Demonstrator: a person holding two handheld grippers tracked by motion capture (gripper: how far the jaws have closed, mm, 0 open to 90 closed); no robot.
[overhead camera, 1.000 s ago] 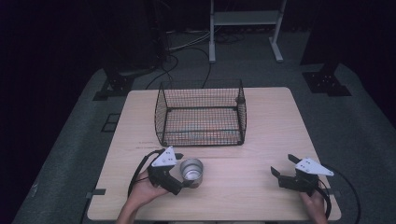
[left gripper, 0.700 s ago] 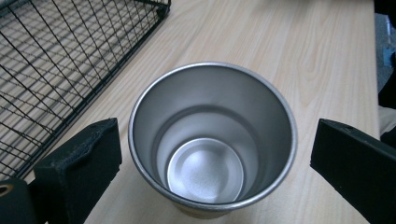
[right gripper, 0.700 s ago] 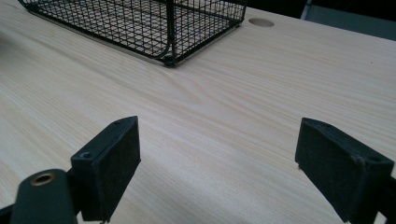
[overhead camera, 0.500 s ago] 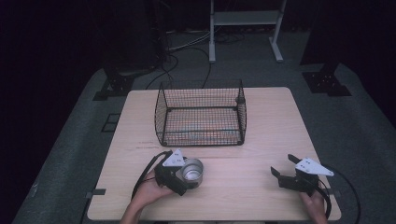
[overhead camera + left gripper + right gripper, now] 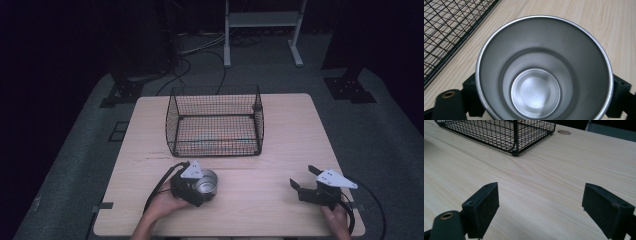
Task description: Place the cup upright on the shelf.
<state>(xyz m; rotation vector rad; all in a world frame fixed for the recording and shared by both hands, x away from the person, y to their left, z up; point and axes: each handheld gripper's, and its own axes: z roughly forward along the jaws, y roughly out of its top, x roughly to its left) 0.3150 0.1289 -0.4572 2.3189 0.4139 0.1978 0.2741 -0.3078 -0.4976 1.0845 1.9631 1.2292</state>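
**Steel cup gripped at lower left of the table**

Compared with a second ago, the left gripper (image 5: 197,189) has rolled, its grey plate now tilted. It clamps one round silver metal cup (image 5: 205,183), its mouth and long axis facing the camera. The right gripper (image 5: 306,181) rests spread, empty, lower right. One black wire basket (image 5: 216,125) stands centrally on one pale wooden table (image 5: 290,130).

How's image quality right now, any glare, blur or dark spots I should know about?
High view: dim, the room around the table nearly black. Left gripper view: sharp, soft sheen inside the steel cup, no harsh glare. Right gripper view: evenly lit, the near pads slightly soft, the wire basket crisp.
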